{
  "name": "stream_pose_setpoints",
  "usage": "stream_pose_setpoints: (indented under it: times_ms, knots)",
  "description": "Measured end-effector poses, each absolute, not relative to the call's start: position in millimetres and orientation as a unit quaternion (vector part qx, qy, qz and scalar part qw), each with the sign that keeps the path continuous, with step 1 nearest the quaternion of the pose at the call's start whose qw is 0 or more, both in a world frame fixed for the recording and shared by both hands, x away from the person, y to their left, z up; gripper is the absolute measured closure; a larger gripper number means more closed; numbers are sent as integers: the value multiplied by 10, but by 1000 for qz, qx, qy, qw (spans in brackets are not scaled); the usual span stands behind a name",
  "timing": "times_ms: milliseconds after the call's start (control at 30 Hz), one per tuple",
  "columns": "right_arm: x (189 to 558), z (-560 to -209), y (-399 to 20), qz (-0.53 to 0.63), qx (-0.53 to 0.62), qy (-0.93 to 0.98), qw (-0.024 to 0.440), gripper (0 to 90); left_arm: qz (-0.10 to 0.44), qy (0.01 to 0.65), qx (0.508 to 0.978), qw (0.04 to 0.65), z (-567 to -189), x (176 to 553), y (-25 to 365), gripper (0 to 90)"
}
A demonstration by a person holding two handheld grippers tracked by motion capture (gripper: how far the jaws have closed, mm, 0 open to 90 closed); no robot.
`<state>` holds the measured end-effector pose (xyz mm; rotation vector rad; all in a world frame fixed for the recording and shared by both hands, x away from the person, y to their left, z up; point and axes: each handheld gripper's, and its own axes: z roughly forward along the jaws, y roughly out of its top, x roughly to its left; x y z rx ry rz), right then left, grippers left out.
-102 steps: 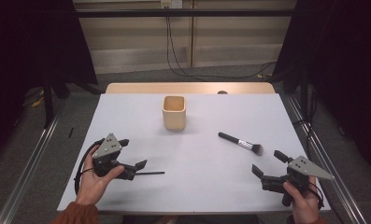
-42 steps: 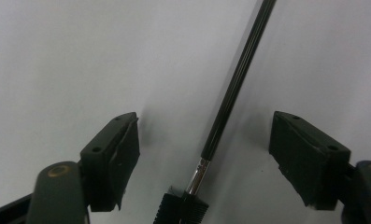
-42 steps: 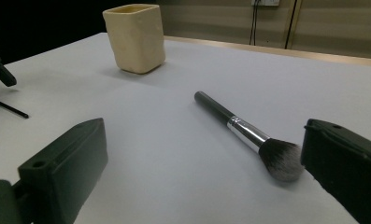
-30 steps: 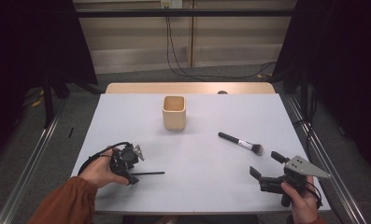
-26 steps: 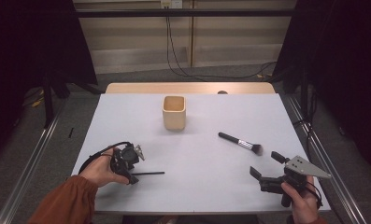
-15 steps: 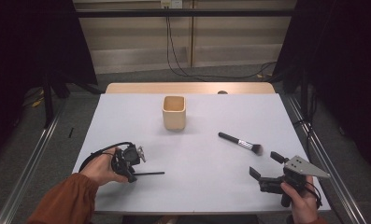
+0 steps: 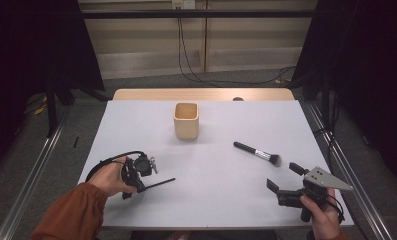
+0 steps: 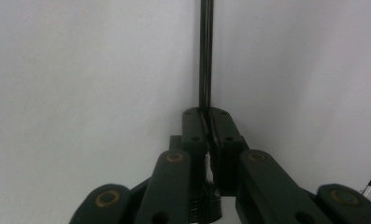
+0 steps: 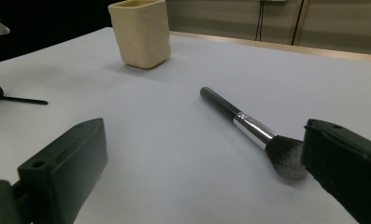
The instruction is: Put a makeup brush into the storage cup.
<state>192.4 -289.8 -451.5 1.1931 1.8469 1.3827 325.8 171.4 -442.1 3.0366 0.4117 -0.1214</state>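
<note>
A thin black stick lies on the white table at the front left. My left gripper is turned on its side over the stick's near end. In the left gripper view the jaws have just been closing and now pinch the stick, which runs straight ahead from my left gripper. A black makeup brush with a silver collar lies at the right. My right gripper stands open just in front of its bristles. The brush lies ahead of my right gripper, with nothing between the jaws.
A beige square cup stands upright at the back middle of the table, also seen as the cup far left in the right gripper view. Metal rails run along both table sides. Cables hang behind the far edge.
The left hand has rolled its gripper onto its side and settled it over the stick's near end. The right gripper and the brush have stayed put.
</note>
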Motion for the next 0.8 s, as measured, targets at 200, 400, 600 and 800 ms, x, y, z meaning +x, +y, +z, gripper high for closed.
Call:
stream_pose_setpoints:
  times_ms: [200, 400, 600, 800]
  knots:
    - [1927, -4514, -2897, 512, 443, 684, 269, 5, -46, 146, 987, 48, -4406, 3274, 1752, 860]
    - [1934, -4516, -2892, 512, 443, 685, 269, 5, -46, 167, 983, 67, -4397, 3278, 1810, 860]
    - [1932, -4512, -2896, 513, 444, 683, 270, 5, -47, 198, 973, 111, -4346, 3281, 1907, 860]
    - [1934, -4512, -2893, 512, 443, 684, 271, 5, -46, 218, 961, 165, -4255, 3311, 1996, 861]
